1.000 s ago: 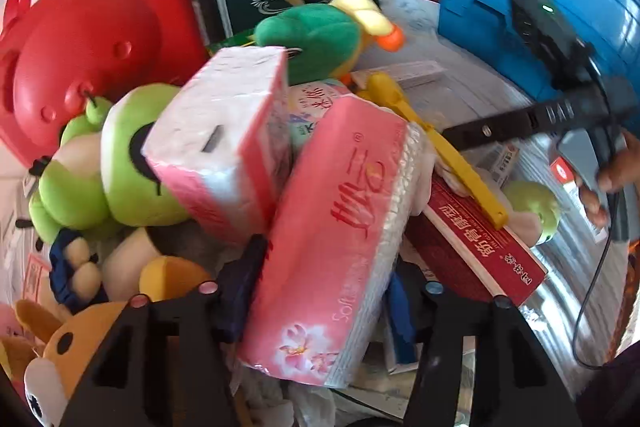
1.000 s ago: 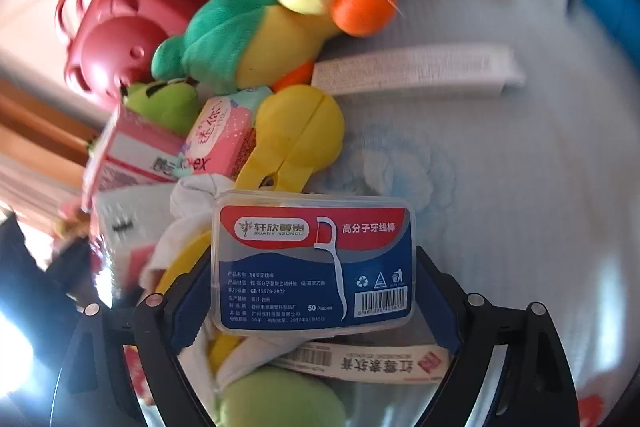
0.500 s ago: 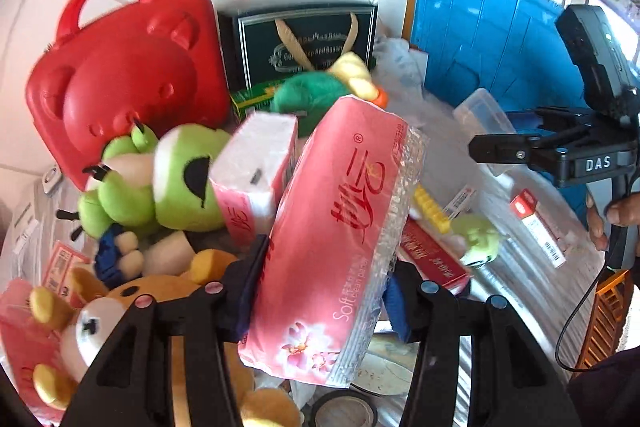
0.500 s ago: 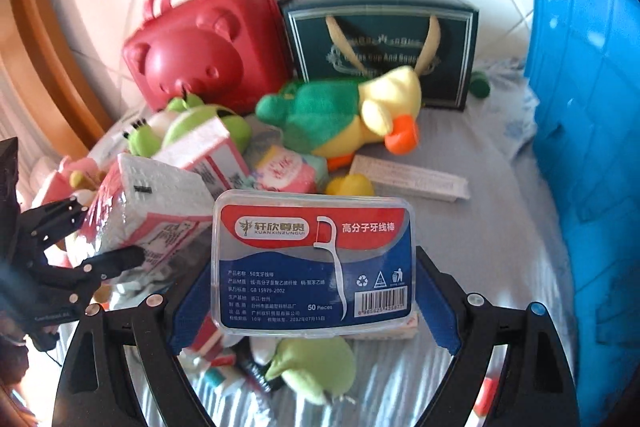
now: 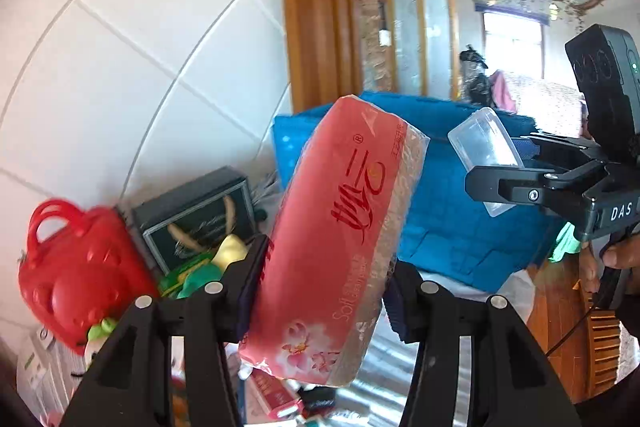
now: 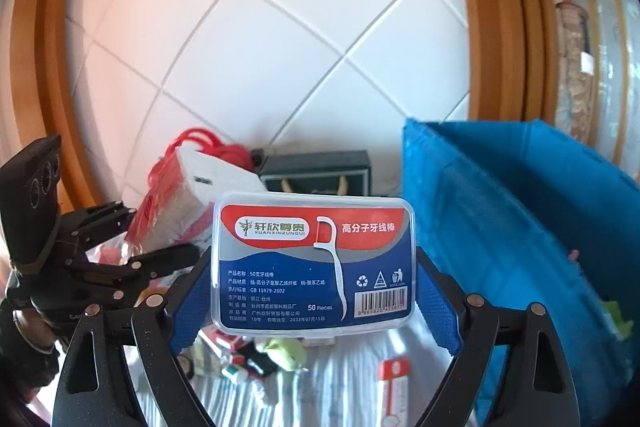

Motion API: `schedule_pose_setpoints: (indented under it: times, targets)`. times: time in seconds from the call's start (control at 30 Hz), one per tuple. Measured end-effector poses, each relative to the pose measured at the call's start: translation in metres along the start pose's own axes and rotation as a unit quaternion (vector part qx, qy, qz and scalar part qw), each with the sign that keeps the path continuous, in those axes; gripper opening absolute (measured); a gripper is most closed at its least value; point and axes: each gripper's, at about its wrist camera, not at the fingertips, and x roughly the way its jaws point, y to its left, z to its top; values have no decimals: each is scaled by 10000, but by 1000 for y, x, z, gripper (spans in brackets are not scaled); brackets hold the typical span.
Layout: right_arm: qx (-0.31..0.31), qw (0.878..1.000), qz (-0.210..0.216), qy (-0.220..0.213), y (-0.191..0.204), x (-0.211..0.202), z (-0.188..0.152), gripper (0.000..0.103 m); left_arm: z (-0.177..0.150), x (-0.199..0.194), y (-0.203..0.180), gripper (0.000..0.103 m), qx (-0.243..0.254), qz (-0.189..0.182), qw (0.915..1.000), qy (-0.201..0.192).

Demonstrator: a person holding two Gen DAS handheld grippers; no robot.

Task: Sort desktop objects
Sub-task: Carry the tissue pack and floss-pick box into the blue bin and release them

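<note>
Clutter that filled both views a second ago, the red bear-shaped case [image 5: 76, 279] and plush toys among it, now sits low at the far left, with white wall tiles [image 6: 280, 47] and the blue crate [image 6: 520, 227] taking up most of each picture, so both hands have lifted their loads off the desk [image 6: 340, 379]. The left gripper [image 5: 324, 291] has its fingers closed on the pink tissue pack [image 5: 340, 247], which stands tilted between them, top leaning right toward the crate. The right gripper [image 6: 314, 303] has its blue-padded fingers [image 6: 192, 303] clamped wide on the short ends of the dental floss pick box [image 6: 314, 263], label facing the camera, level, near the crate's left wall.
</note>
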Motion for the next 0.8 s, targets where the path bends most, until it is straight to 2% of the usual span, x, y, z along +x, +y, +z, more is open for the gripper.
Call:
schedule_pose_setpoints:
  times: [0.17,0.27,0.37,0.47,0.57,0.63,0.7,0.8]
  targets:
    - [350,9961,-580,-557,-59,-75,15,90,64,24,-64,51,342,-620,9967,-401]
    - [466,9913,-1015,-694,-102,-104,23,90,98,46,-98,51,470,-824,9938,-581]
    - [657,9867,-1306,-707,-147,-122,32,90,128,76,-127,52,455,-993,9922,-594]
    - [895,9837,-1408,-667,-196,-124,40,91,153,108,-154,54,473,-909,9936,-480]
    - [1270,9804,-1355,-651,-241,-123,46,91,173,131,-176,57,452,-644,9957,-488]
    - [1435,9776,-1413,-615,-264,-121,49,92,186,141,-184,63,396,-392,9973,-480]
    - [1582,9760,-1316,-714,-281,-123,48,100,196,144,-187,86,329,-164,9978,-554]
    - [1642,9752,-1178,-904,-292,-138,43,103,199,137,-193,96,237,59,9960,-858]
